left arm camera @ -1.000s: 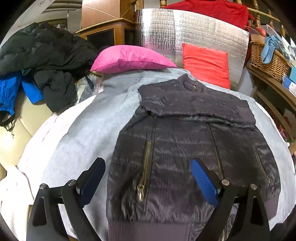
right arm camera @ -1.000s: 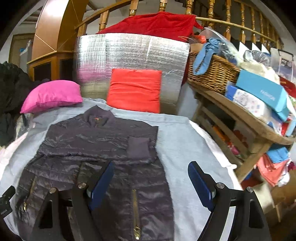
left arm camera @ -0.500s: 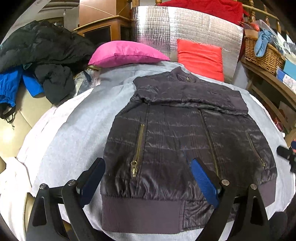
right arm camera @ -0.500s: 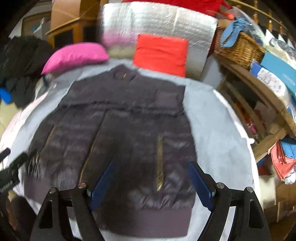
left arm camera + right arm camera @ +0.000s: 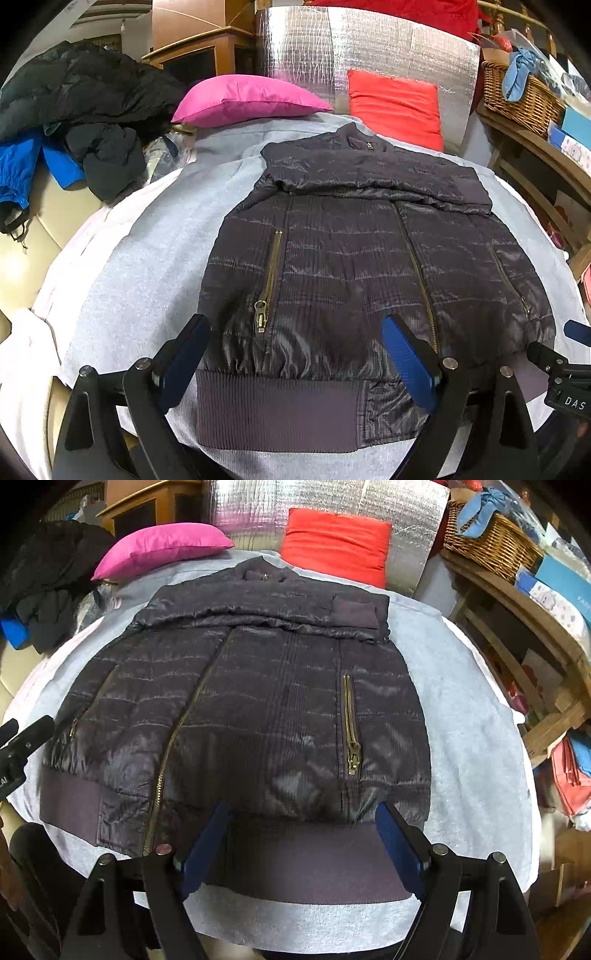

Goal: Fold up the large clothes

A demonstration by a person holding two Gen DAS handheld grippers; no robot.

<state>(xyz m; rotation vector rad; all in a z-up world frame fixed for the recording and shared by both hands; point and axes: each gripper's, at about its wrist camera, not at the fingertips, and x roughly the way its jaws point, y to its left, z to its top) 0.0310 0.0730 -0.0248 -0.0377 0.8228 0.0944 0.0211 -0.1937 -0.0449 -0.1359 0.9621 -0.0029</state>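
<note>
Jacket (image 5: 354,266) first: I see a dark quilted puffer lying flat, front up, on the grey blanket (image 5: 147,258) that covers the work surface. Its collar points away from me toward the pink pillow (image 5: 247,98) and the red cushion (image 5: 395,107), and its ribbed hem (image 5: 273,413) lies at the near edge. Both sleeves are folded across the chest, with 1 ribbed cuff (image 5: 354,613) resting on the upper right of the body. The centre zipper is closed, and I count 2 brass pocket zippers on the front.

My left gripper (image 5: 295,365) hovers over the hem's left portion with its blue pads spread wide, nothing pinched between them. In its view the left finger sits over the blanket just beside the jacket's edge, while the other finger sits over the quilted front near the centre zipper.

My right gripper (image 5: 299,845) hangs over the hem's right portion, also spread wide and gripping nothing. I cannot tell whether its fingertips touch the fabric.

Behind the blanket stands a silver foil panel (image 5: 369,48), with a wicker basket (image 5: 521,96) on a wooden shelf to the right. A heap of black and blue clothes (image 5: 74,110) sits at the far left.
</note>
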